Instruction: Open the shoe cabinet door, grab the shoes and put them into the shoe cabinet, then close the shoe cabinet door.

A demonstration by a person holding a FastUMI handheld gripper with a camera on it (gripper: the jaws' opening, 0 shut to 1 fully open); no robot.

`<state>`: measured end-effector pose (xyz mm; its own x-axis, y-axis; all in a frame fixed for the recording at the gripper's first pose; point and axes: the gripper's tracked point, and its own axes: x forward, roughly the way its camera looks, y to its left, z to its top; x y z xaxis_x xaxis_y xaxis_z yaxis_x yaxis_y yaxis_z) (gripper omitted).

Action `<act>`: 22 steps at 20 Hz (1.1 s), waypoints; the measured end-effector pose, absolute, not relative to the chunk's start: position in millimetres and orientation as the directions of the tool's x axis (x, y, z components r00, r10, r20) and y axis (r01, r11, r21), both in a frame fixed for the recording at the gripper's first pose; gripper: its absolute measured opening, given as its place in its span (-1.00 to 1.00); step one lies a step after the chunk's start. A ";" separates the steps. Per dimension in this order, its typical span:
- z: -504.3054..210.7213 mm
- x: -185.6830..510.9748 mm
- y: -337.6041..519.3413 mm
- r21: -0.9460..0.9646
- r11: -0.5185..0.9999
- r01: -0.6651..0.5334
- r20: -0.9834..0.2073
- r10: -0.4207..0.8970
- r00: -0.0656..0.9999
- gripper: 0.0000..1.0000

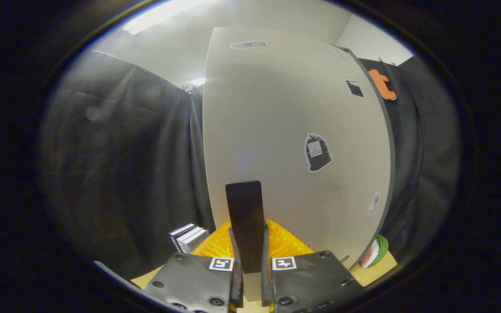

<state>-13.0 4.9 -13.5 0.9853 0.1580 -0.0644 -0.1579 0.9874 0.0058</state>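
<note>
Gripper (249,261) fingers pressed in on a dark flat tab (244,217), prob. the door pull, standing upright between them. Shoe cabinet door (285,130) is the pale panel right ahead, just beyond the tab; its left edge is nearest.

Tongs (248,261) upright, both fingers (235,261) pressed close together on a flat dark handle (245,217).
</note>
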 end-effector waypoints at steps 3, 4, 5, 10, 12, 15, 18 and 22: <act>-10.3 -32.6 -7.7 0.000 0.985 -0.172 -0.069 0.172 0.983 -0.65; -9.2 -37.3 -12.7 -0.002 0.985 -0.173 -0.068 0.172 0.983 -0.65; -7.3 -42.0 -17.5 -0.002 0.985 -0.172 -0.065 0.172 0.983 -0.65; 0.2 -67.5 -39.3 0.008 0.987 -0.161 -0.066 0.161 0.985 -0.65; 1.8 -78.8 -51.3 0.010 0.988 -0.151 -0.062 0.151 0.987 -0.65; 3.4 -95.3 -67.8 0.015 0.992 -0.129 -0.056 0.130 0.990 -0.65; 6.6 -108.8 -85.0 0.008 0.995 -0.099 -0.051 0.100 0.994 -0.66; 10.0 -126.7 -114.8 0.005 0.999 -0.040 -0.046 0.040 0.998 -0.67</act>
<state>-126.7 -114.8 10.0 0.9981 0.0404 -0.0458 -0.0402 0.9992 0.0053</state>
